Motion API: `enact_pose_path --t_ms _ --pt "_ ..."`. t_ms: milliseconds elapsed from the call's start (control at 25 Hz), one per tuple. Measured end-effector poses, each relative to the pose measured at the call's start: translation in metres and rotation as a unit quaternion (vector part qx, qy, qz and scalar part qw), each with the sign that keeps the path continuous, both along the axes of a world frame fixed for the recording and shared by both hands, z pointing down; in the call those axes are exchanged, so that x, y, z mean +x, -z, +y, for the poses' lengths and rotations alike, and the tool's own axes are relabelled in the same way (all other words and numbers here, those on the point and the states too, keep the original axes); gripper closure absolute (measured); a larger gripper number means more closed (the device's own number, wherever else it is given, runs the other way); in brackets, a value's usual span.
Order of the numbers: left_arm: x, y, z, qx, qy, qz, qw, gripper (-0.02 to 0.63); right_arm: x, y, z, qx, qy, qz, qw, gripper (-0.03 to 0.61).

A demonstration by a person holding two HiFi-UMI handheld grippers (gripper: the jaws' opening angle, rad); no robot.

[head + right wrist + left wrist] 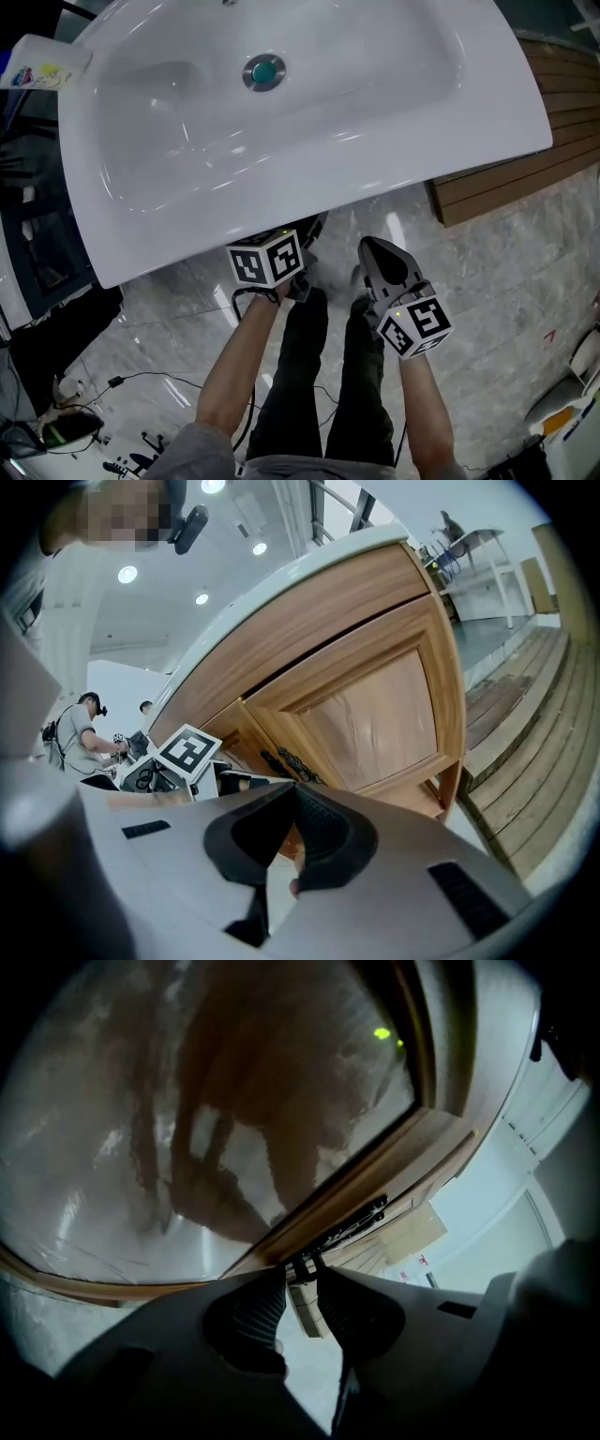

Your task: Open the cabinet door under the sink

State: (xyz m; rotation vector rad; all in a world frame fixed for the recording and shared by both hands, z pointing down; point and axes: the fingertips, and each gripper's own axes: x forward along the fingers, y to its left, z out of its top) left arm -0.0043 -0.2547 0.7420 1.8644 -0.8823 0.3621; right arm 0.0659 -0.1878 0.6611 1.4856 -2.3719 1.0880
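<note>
Both grippers tilt forward-down by the sink (309,202): left gripper (302,1274) seemingly pinches the door handle (361,1220); right gripper (292,787) is clenched.

Bright overhead light leaves soft glare on the white sink (375,94) and glossy floor (506,300). Both gripper views bend strongly and darken at the rims. The left gripper view is dim and smeared. Ceiling lamps (128,574) shine in the right gripper view.
</note>
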Motion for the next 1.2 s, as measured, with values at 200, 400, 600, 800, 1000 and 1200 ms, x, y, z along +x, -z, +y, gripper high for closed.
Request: enact_pose_path --t_ms 200,400,600,800,1000,1200 --pt "0.001 0.002 0.0 0.004 0.003 -0.021 0.9998 0.526 -0.002 -0.001 0.005 -0.003 0.005 -0.003 1.0 0.569" --pt "0.0 0.0 0.003 0.022 -0.004 -0.057 0.9981 0.531 0.004 -0.001 0.012 -0.005 0.003 -0.005 1.0 0.569" --pt "0.0 0.002 0.003 0.03 -0.001 -0.077 0.9966 0.532 0.012 -0.001 0.02 -0.009 0.007 -0.005 1.0 0.571" --pt "-0.001 0.002 0.007 0.016 0.016 -0.077 0.9968 0.532 0.013 0.0 0.029 -0.012 0.02 -0.008 1.0 0.571" --pt "0.001 0.002 0.031 0.006 0.005 -0.078 0.9969 0.531 0.017 0.004 0.034 -0.011 0.04 -0.011 0.999 0.571" --pt "0.001 0.003 0.039 0.008 0.014 -0.084 0.9963 0.531 0.022 0.01 0.033 -0.005 0.054 -0.018 0.998 0.571"
